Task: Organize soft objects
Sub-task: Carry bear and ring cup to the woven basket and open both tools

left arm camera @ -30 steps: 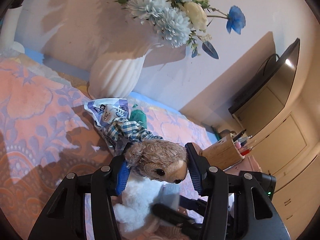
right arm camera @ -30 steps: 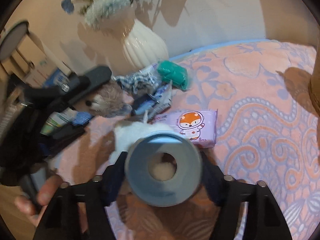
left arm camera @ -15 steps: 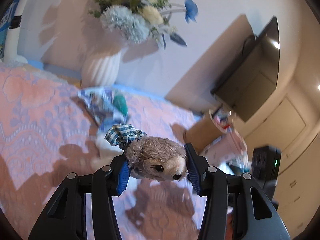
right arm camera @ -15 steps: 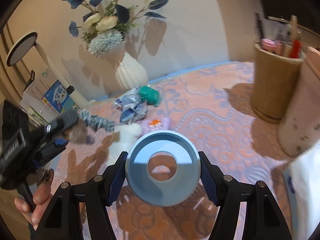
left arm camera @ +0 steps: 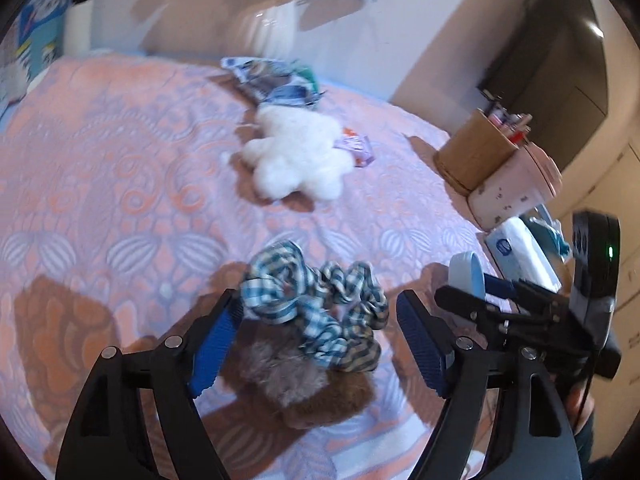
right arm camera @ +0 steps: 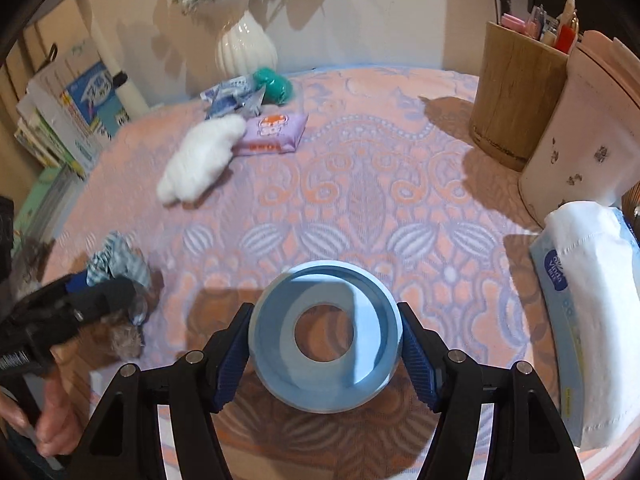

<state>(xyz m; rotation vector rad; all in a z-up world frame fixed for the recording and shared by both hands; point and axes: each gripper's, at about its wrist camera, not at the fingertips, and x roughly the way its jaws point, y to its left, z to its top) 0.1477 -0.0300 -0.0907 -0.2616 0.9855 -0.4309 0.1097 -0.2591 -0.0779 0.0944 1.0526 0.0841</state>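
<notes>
A small brown plush toy (left arm camera: 288,372) with a blue checked scrunchie (left arm camera: 280,292) lies on the pink patterned cloth (left arm camera: 120,200). It sits between the pads of my left gripper (left arm camera: 318,296), whose jaws are opening and do not touch it. A white plush toy (left arm camera: 298,156) lies further back, also in the right wrist view (right arm camera: 200,156). My right gripper (right arm camera: 324,310) holds a light blue ring (right arm camera: 272,320) just above the cloth. Its jaws are easing open slightly, but both pads still touch the ring. The left gripper (right arm camera: 100,292) shows at that view's left edge.
A purple wipes pack (right arm camera: 274,132), crumpled packets (right arm camera: 232,96) and a green bundle (right arm camera: 276,84) lie near a white vase (right arm camera: 246,48). A wooden pen holder (right arm camera: 516,92), a pink canister (right arm camera: 576,140) and a tissue pack (right arm camera: 592,320) stand on the right. Books (right arm camera: 72,112) are stacked at the left.
My left gripper moved toward the near edge, tipped down and spread its jaws, letting the brown plush go onto the cloth. My right gripper carried the ring away from the white plush.
</notes>
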